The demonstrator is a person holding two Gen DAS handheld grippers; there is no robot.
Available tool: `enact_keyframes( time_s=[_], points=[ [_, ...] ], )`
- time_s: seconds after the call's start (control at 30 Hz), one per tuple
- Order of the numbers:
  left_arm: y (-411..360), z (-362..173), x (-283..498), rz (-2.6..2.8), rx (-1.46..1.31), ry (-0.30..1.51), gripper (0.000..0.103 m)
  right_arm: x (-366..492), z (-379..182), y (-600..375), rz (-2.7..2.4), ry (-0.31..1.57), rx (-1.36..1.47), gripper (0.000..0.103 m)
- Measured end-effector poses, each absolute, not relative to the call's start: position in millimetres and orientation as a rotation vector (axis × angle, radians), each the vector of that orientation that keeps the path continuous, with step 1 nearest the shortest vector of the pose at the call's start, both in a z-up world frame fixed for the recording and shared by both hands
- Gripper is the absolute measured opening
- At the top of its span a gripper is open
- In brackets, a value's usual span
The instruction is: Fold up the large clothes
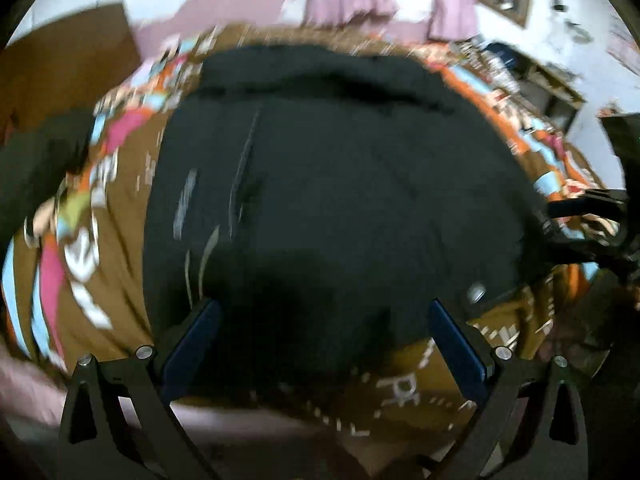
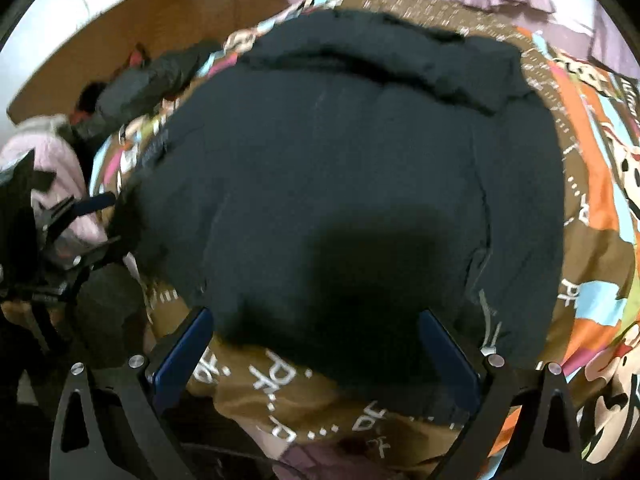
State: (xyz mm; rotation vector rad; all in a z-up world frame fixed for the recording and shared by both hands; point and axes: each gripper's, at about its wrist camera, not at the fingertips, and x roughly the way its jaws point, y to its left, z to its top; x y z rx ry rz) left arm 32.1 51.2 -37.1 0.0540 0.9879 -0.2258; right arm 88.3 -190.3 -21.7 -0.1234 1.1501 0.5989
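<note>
A dark jacket (image 1: 340,184) lies spread on a bed covered by a brown patterned sheet (image 1: 120,184), and it fills the middle of both wrist views. Both views are blurred.

In the left wrist view the left gripper (image 1: 325,312) has its blue fingers (image 1: 192,344) spread wide, holding nothing. The jacket's near hem lies between and just beyond the fingertips, from about 10 o'clock round to 2 o'clock; whether the tips touch the cloth cannot be told. A zip line runs up the jacket toward 11 o'clock, and a small round snap (image 1: 476,292) sits at its hem by the right finger. The sheet shows between the fingers at 6 o'clock. The other gripper appears at 3 o'clock, at the jacket's edge.

In the right wrist view the right gripper (image 2: 316,320) is likewise spread apart and empty. The jacket (image 2: 340,168) reaches from 12 o'clock down to the gap between the fingers (image 2: 180,356), its hem draping past the right finger at 4 o'clock, with the sheet (image 2: 280,400) at 6 o'clock. The left gripper shows at 9 o'clock, its fingers at the jacket's side edge. Other clothes (image 2: 140,84) lie heaped at 10 o'clock, off the jacket.
</note>
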Motion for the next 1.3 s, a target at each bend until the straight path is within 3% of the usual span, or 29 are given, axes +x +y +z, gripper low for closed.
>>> enact_keyframes(
  time_s=[0.23, 0.5, 0.9, 1.3],
  points=[
    [48.7, -44.1, 29.4, -0.178, 0.084, 1.045, 0.101, 79.0, -46.8, -181.8, 0.6, 1.228, -0.26, 0.103],
    [35.7, -64.4, 27.5, -0.17, 0.185, 1.076, 0.101, 69.9, -63.6, -166.1, 0.497, 1.106, -0.503, 0.103],
    [36.8, -68.2, 29.2, -0.159, 0.198, 1.052, 0.101, 75.2, -32.2, -166.8, 0.477, 0.896, -0.402, 0.103],
    [34.2, -69.2, 31.1, -0.088, 0.258, 0.987, 0.101, 99.8, -9.6, -167.7, 0.513, 0.884, -0.15, 0.103]
  ],
)
